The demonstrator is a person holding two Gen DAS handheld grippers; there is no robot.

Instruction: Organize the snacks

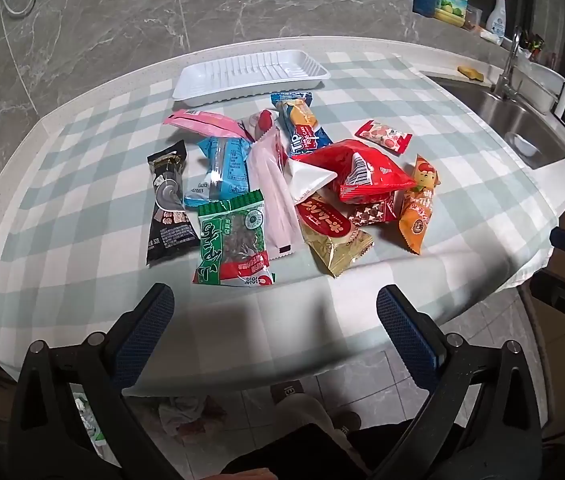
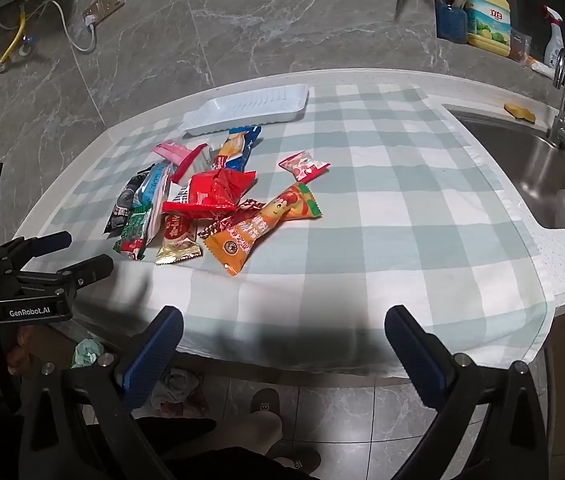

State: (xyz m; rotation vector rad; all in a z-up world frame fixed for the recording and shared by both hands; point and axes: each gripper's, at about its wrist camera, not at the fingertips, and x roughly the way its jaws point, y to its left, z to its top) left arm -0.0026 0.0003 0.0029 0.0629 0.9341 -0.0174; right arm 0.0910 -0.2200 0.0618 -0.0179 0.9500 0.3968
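Observation:
A pile of several snack packets lies on the checked cloth: a green packet (image 1: 234,240), a black one (image 1: 168,200), a light blue one (image 1: 220,168), a red bag (image 1: 366,172) (image 2: 210,194), an orange one (image 1: 418,204) (image 2: 262,224) and a gold one (image 1: 334,240). A small red candy packet (image 1: 384,136) (image 2: 304,165) lies apart to the right. An empty white tray (image 1: 250,74) (image 2: 250,108) stands behind the pile. My left gripper (image 1: 274,304) is open and empty at the near table edge. My right gripper (image 2: 282,328) is open and empty, right of the pile.
A steel sink (image 2: 530,168) with a tap (image 2: 562,100) is at the right. A yellow detergent bottle (image 2: 486,20), a spray bottle (image 1: 496,12) and a sponge (image 2: 520,112) stand behind it. Marble wall is at the back. The left gripper shows in the right wrist view (image 2: 78,256).

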